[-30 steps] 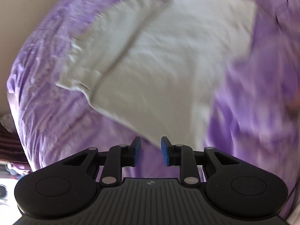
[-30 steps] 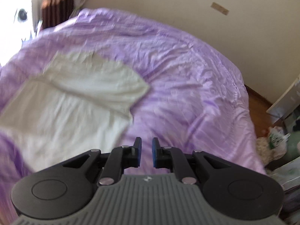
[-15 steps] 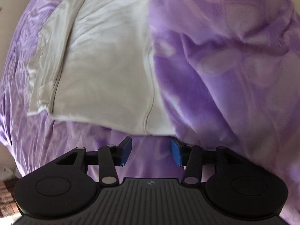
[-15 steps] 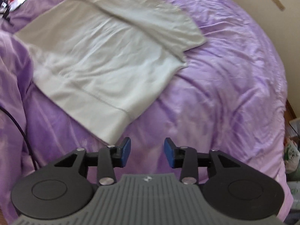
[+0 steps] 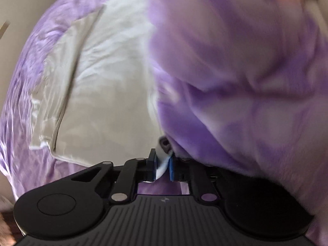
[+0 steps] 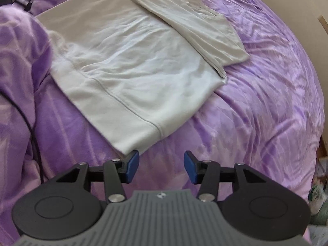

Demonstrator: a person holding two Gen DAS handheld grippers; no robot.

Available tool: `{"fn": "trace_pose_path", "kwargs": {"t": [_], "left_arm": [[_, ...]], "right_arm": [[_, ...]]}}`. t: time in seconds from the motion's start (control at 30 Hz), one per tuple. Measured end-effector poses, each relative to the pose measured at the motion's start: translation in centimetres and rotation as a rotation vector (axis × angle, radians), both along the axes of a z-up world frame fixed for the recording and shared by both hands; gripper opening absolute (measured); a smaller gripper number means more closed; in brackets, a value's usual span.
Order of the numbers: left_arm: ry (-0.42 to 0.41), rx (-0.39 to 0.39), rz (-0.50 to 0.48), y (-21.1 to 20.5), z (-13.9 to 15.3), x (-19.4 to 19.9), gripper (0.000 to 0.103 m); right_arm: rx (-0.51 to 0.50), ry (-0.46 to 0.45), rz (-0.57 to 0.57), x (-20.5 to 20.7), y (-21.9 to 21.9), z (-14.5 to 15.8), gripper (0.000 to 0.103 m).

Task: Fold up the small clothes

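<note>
A pale grey-white T-shirt lies flat on a purple bedspread, one sleeve folded over its far side. In the left wrist view the shirt fills the left half, and my left gripper is shut on its near hem corner, white cloth showing between the blue pads. A blurred purple fleece sleeve covers the right of that view. My right gripper is open and empty, just below the shirt's other hem corner, its left fingertip almost touching the cloth.
A cream wall rises behind the bed. A black cable runs down the left over a rumpled purple sleeve. The bed edge drops off at the right, with clutter on the floor.
My left gripper has moved in onto the hem and closed on it. My right gripper has opened wide and come down close to the shirt's other hem corner.
</note>
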State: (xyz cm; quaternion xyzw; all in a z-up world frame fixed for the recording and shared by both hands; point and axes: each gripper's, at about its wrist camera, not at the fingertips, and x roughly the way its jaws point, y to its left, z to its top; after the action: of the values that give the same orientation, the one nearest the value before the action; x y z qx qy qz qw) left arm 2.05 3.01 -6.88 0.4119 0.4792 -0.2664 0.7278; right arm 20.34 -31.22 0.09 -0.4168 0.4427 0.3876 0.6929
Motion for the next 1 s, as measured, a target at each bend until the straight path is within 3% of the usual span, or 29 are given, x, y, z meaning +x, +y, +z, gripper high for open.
{"fn": "trace_pose_path", "kwargs": {"t": [0.1, 0.23, 0.4, 0.7, 0.8, 0.83, 0.9, 1.0], "left_arm": [[-0.009, -0.113, 0.111, 1.0, 2.0, 1.1, 0.008], [-0.05, -0.191, 0.216, 1.7, 4.4, 2.2, 0.008], [-0.072, -0.284, 0.359, 2.6, 6.9, 3.7, 0.008], [-0.13, -0.516, 0.672, 6.8, 10.3, 5.6, 0.007], [-0.147, -0.558, 0.727, 8.1, 10.9, 5.4, 0.007], [-0.153, -0.559, 0.733, 8.3, 11.0, 5.3, 0.007], [-0.167, -0.567, 0.742, 8.6, 11.3, 5.1, 0.007], [-0.201, -0.572, 0.76, 8.9, 12.0, 4.7, 0.007]], "right_arm": [[-0.005, -0.005, 0.076, -1.1, 0.8, 0.5, 0.047], [-0.021, 0.006, 0.187, -2.9, 1.9, 1.1, 0.051], [-0.094, -0.05, 0.324, -5.6, 3.5, 0.1, 0.052], [-0.242, -0.223, 0.48, -7.2, 3.9, -4.0, 0.043], [-0.301, -0.317, 0.567, -8.2, 3.2, -5.2, 0.042], [-0.312, -0.337, 0.574, -8.3, 3.2, -5.4, 0.039], [-0.323, -0.376, 0.546, -8.3, 3.2, -5.3, 0.0], [-0.228, -0.421, 0.44, -7.3, 3.3, -3.1, 0.0]]}}
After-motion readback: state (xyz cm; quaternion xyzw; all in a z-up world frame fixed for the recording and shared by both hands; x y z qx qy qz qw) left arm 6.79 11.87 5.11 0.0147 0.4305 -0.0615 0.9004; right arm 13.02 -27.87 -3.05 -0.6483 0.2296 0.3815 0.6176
